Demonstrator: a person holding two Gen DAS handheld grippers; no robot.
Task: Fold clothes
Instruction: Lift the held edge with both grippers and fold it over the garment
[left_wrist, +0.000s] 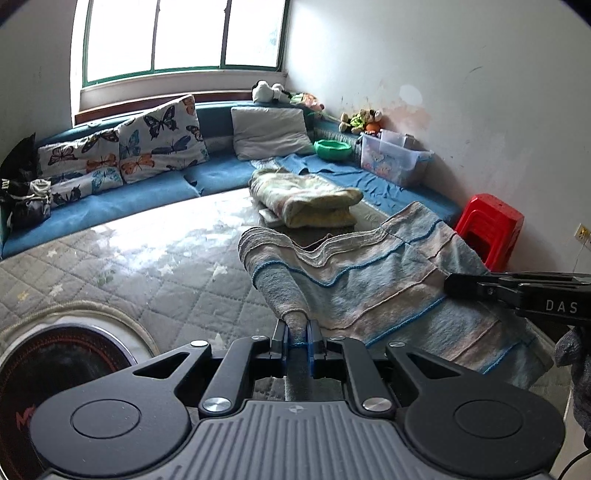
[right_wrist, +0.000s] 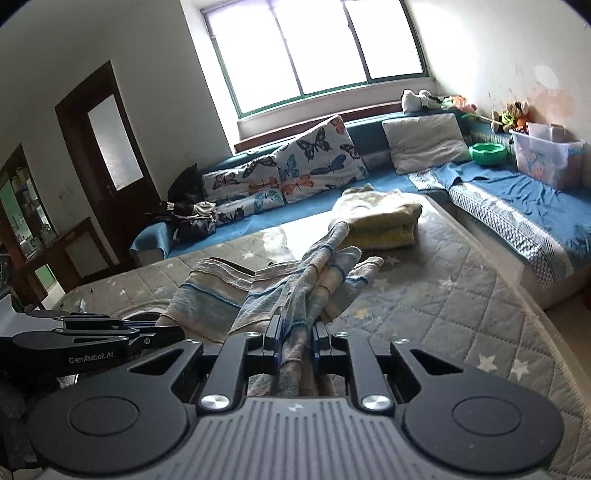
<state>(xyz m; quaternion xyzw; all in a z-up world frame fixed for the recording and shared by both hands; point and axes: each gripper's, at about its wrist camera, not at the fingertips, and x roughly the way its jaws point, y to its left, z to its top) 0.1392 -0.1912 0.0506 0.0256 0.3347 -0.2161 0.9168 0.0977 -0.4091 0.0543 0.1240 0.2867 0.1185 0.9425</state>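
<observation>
A striped blue, grey and beige towel (left_wrist: 373, 280) hangs stretched between my two grippers above the quilted mat (left_wrist: 147, 280). My left gripper (left_wrist: 298, 326) is shut on one corner of it. My right gripper (right_wrist: 297, 326) is shut on a bunched edge of the same towel (right_wrist: 295, 291), whose far end rests on the mat (right_wrist: 443, 302). The right gripper shows in the left wrist view at the right edge (left_wrist: 517, 291); the left gripper shows in the right wrist view at the left (right_wrist: 96, 332).
A folded yellow-green blanket (left_wrist: 314, 203) lies on the mat's far side. A blue sofa (left_wrist: 129, 199) with butterfly cushions (left_wrist: 155, 140) runs along the walls. A green bowl (left_wrist: 332, 149), a plastic box (left_wrist: 395, 157), a red stool (left_wrist: 487, 225) and a round appliance (left_wrist: 55, 369) stand around.
</observation>
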